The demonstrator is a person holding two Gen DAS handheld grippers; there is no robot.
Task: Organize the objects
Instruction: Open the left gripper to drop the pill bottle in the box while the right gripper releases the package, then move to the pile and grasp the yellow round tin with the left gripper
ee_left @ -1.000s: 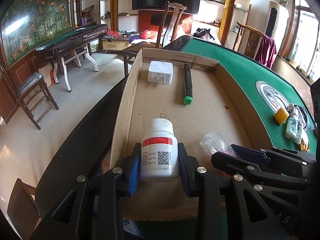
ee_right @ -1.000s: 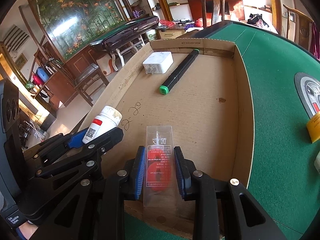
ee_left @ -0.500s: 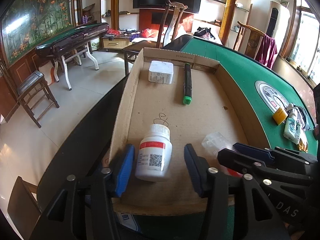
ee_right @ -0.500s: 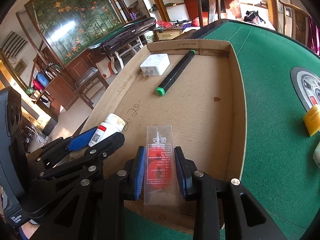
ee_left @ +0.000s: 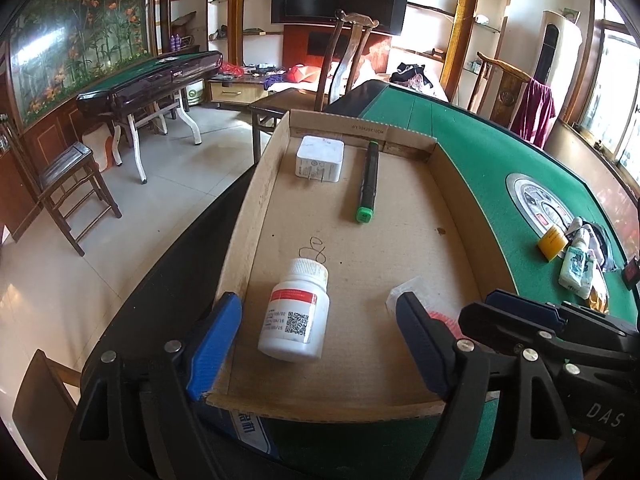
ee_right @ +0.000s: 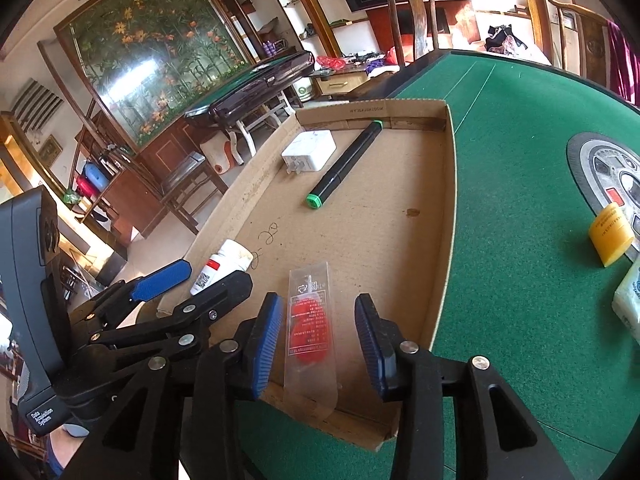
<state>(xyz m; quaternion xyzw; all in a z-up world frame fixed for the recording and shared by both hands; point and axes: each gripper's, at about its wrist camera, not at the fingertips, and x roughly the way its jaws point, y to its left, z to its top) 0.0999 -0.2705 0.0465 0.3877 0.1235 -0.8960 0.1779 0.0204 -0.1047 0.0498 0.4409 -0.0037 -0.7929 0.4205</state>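
Daylight from windows (ee_left: 616,92) at right; overexposed there. Glare on the glazed mural (ee_right: 160,52) and floor tiles (ee_left: 52,280). Focus sharp throughout. Strong fisheye curvature, dark vignette corners.

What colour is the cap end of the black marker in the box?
Green; the marker shows it best in the right wrist view.

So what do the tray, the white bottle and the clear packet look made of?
Tray: corrugated cardboard, matte brown, fluted cut edges showing. White bottle: probably plastic, smooth and slightly glossy, ribbed cap, paper label. Clear packet: thin transparent plastic film, printed, something red inside.
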